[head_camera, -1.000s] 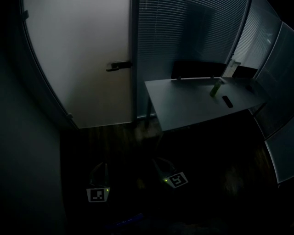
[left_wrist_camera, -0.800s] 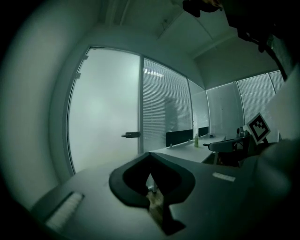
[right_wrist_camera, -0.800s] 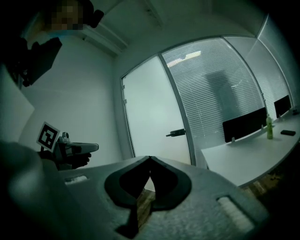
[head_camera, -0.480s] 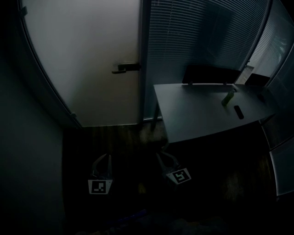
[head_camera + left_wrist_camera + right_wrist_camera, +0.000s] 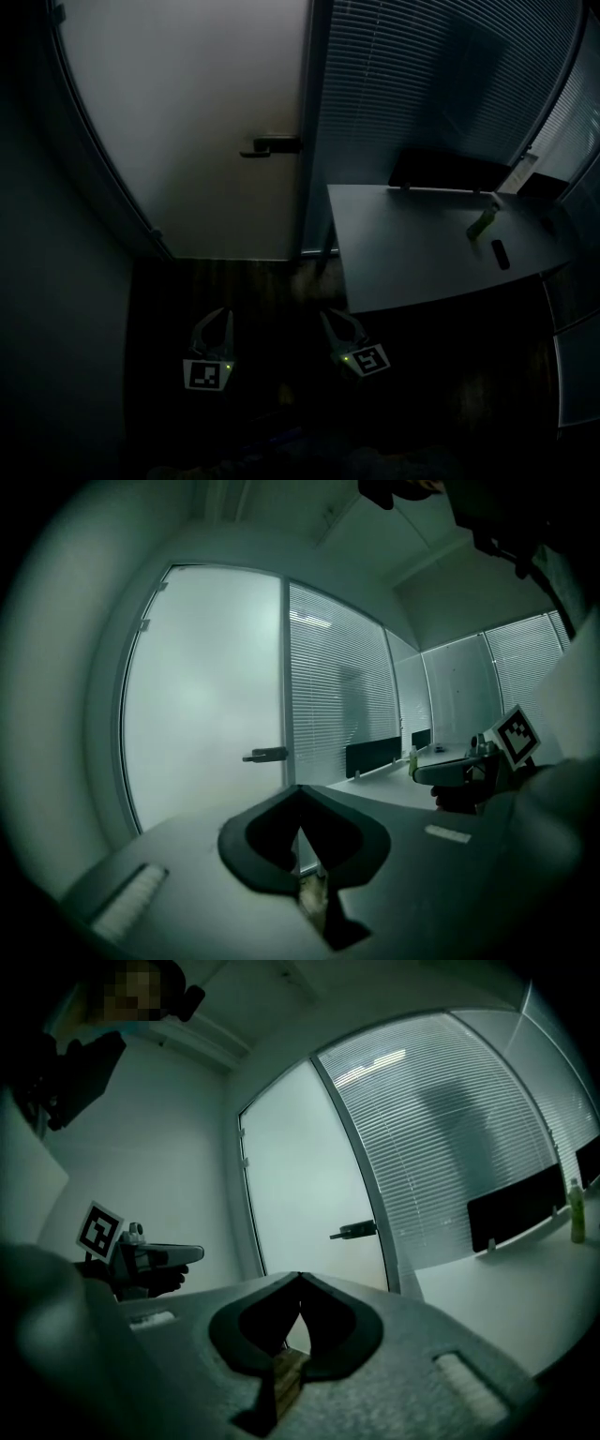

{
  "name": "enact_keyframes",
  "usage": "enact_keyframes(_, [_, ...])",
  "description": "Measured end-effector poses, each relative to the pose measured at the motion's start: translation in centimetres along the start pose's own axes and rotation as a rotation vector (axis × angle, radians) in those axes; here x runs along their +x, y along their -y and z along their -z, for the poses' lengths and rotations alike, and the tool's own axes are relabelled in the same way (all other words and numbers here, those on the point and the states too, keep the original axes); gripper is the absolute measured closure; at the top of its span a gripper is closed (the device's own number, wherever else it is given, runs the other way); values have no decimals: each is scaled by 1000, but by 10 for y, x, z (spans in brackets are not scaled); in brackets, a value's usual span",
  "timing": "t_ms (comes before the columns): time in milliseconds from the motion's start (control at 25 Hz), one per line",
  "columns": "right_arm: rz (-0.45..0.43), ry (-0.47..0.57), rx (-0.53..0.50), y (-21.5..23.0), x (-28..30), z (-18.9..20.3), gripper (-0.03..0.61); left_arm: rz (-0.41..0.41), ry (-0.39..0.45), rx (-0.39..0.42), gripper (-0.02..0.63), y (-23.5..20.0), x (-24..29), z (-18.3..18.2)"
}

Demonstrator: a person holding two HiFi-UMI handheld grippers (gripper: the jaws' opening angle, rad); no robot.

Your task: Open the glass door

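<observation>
Left gripper (image 5: pixel 217 315) and right gripper (image 5: pixel 330 317), both closed and empty, face the probably heavy, rigid frosted glass door (image 5: pixel 187 122), best gripped at its lever handle (image 5: pixel 272 145).

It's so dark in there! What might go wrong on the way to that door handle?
The left gripper and right gripper both have shut jaws, so they may just knock the handle rather than grasp it. The table corner stands near the door, where the right gripper may bump it.
</observation>
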State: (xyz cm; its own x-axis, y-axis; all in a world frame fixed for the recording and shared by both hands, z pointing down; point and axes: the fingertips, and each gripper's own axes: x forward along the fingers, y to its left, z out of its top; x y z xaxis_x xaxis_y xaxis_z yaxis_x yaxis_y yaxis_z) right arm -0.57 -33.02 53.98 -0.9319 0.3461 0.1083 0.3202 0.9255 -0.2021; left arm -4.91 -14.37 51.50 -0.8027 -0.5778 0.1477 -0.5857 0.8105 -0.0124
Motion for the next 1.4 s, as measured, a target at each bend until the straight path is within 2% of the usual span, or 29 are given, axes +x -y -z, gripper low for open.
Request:
enact_keyframes(440, [3,2,20,18,42,-4,577,9,-10,1,611,-26,46,0])
enact_keyframes(1000, [96,19,28,52,141,-33,577,99,-8,48,611,-92,153,-31])
enact_keyframes(1400, [163,22,42,81,201,-47,577,152,-15,88,611,-129,225,-34])
